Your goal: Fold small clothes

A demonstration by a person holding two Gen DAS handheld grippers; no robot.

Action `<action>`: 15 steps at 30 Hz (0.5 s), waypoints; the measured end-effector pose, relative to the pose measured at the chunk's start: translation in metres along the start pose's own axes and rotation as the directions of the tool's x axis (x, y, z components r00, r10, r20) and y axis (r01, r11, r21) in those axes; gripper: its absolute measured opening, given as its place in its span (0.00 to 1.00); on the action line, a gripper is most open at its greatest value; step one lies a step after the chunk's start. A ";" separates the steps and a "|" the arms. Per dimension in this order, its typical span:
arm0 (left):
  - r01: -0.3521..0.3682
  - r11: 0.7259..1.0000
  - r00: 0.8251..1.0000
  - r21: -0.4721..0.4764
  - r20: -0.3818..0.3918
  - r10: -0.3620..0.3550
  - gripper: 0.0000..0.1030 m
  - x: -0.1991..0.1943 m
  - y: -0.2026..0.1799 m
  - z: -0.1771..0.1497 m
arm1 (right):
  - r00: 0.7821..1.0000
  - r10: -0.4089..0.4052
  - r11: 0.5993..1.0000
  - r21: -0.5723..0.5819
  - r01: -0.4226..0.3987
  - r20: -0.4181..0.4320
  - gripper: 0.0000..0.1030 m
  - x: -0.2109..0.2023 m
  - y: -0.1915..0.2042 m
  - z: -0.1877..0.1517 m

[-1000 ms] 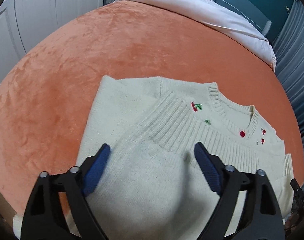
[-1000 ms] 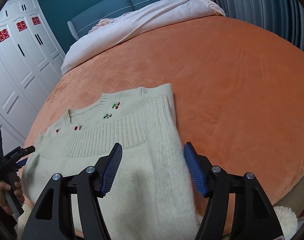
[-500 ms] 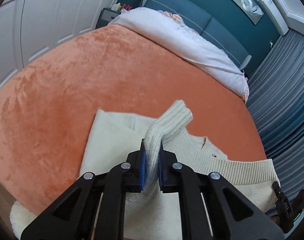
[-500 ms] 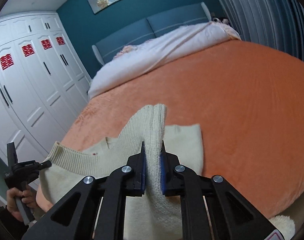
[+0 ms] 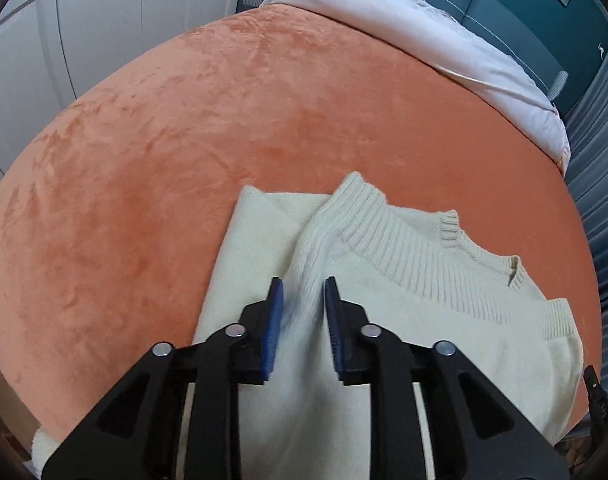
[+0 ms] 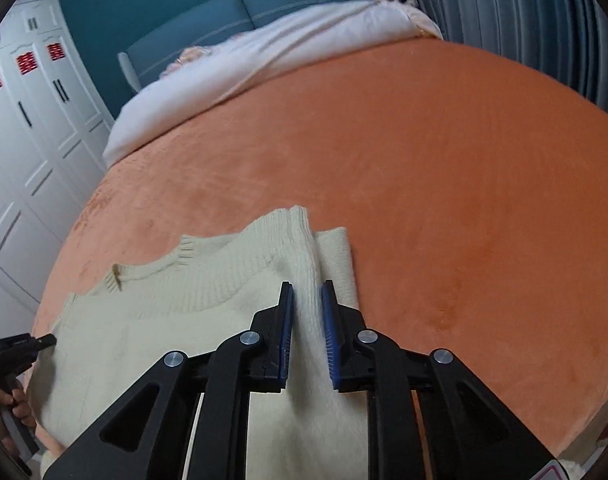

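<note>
Sweater (image 5: 384, 280) on blanket (image 5: 224, 120), near front edge; duvet (image 5: 424, 32) behind, headboard (image 6: 224, 16) beyond.

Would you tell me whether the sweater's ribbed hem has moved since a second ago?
Yes. The ribbed hem has been carried forward over the neckline, toward the pillow end of the orange blanket, hiding the cherry embroidery.

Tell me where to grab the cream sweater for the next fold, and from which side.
Judging by its pose, take the sweater at the ribbed hem corners, left and right. Come from above on the near side: that edge lies doubled and raised. Both grippers, left and right, are opening over knit ridges.
</note>
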State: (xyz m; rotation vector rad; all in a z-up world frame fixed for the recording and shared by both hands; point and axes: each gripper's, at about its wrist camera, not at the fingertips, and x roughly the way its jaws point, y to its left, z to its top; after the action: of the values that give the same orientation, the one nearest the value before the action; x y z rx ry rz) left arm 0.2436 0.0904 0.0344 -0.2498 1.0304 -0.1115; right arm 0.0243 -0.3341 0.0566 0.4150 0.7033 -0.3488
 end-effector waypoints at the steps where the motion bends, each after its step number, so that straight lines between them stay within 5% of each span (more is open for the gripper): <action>1: 0.011 1.000 1.000 -0.008 0.013 -0.011 0.31 -0.011 0.002 -0.007 | 1.000 0.013 0.999 -0.031 -0.013 0.010 0.19 -0.014 0.004 -0.007; 7: 0.108 0.993 0.994 -0.054 -0.013 -0.108 0.34 -0.057 0.007 -0.073 | 0.987 0.121 0.993 0.008 -0.121 -0.108 0.19 -0.058 0.005 -0.073; 9: 0.112 0.994 0.994 -0.005 -0.002 -0.112 0.34 -0.065 -0.007 -0.088 | 0.976 0.163 0.986 -0.019 -0.168 -0.143 0.08 -0.062 0.021 -0.090; 12: 0.110 0.993 0.993 0.053 -0.046 -0.108 0.34 -0.054 -0.028 -0.103 | 0.967 0.196 0.968 -0.126 -0.217 -0.161 0.07 -0.061 0.057 -0.103; 15: 0.019 0.996 0.997 0.086 -0.080 -0.012 0.34 -0.034 -0.030 -0.109 | 0.962 0.199 0.950 -0.206 -0.236 -0.185 0.07 -0.047 0.083 -0.107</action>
State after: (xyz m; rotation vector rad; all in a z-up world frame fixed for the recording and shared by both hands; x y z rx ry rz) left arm 0.1329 0.0515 0.0172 -0.1754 1.1003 -0.1810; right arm -0.0310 -0.2037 0.0358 0.3018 0.8377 -0.0228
